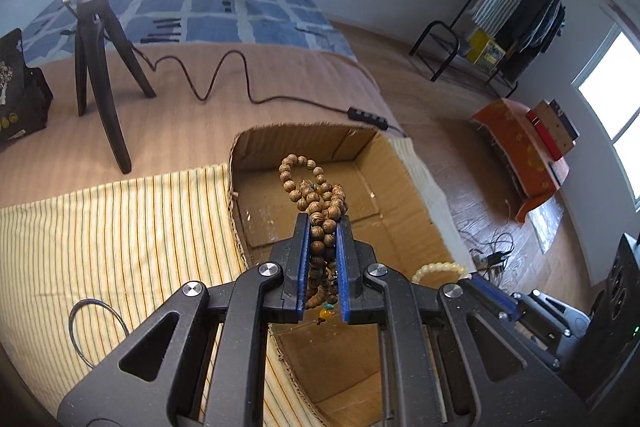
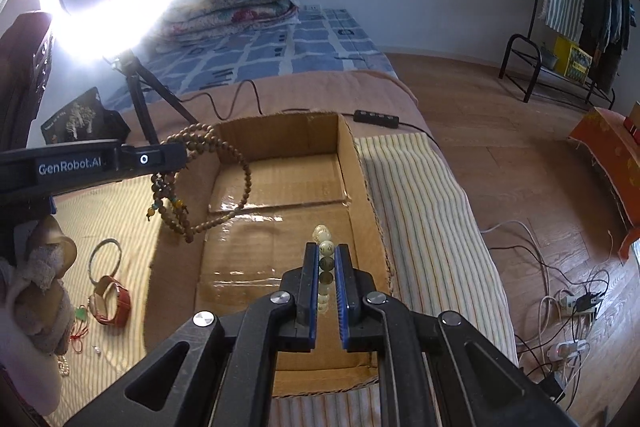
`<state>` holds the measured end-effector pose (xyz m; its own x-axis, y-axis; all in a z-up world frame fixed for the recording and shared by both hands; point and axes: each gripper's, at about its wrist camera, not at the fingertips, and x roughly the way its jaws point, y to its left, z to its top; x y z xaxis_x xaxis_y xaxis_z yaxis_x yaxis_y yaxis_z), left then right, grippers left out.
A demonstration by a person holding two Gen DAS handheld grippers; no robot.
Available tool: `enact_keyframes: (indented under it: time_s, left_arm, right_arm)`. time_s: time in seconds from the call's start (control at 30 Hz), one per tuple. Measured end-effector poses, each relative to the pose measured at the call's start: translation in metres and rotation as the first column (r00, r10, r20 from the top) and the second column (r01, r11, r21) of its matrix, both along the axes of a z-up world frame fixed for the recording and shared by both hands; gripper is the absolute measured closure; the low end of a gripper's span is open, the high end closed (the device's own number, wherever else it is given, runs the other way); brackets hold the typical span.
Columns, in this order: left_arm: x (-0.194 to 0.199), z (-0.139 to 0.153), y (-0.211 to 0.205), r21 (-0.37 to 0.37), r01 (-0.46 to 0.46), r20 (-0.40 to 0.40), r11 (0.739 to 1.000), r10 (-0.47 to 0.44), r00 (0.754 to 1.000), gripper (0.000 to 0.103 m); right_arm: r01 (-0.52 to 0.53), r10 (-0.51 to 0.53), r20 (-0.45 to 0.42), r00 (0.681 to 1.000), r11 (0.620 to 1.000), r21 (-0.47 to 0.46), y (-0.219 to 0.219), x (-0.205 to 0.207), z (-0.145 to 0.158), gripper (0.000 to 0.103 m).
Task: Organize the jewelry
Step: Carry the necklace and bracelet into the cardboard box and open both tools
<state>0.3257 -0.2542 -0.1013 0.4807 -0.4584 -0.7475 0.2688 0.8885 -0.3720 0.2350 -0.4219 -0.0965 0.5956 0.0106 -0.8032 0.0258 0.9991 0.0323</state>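
1. Left wrist view: the left gripper is clamped on a bunched wooden bead strand, held above the open cardboard box. The lower beads sink into shadow between the blue pads, so the number of loops there is hard to count. A thin metal bangle lies on the striped cloth, partly cut off by the gripper body. At the right, a pale bead bracelet peeks over the frame; the right gripper holding it is mostly hidden.

2. Right wrist view: the right gripper is pressed together on the pale bead bracelet, over the cardboard box. Only a column of beads shows; the rest is hidden behind the fingers. The left gripper enters from the left edge, its jaws edge-on, the wooden bead strand dangling in loops over the box's left wall. On the cloth beside the box lie the metal bangle and a red-strapped watch; smaller pieces near the gloved hand are too blurred to name.
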Motion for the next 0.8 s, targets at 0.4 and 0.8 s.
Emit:
enact_keyframes:
  time_s: [0.4,0.8]
  left_arm:
    - [-0.007,0.011,0.001,-0.002,0.027,0.035,1.000,-0.027,0.999,0.069]
    - [-0.021,0.032,0.022,0.020,0.009,0.080,1.000,-0.010,0.997,0.069]
  right_arm:
    - [0.023,-0.023,0.029,0.999,1.000,0.011,-0.001,-0.006,0.003,0.037]
    - [0.025,-0.026,0.045,0.999,1.000,0.014,0.002,-0.013,0.014,0.035]
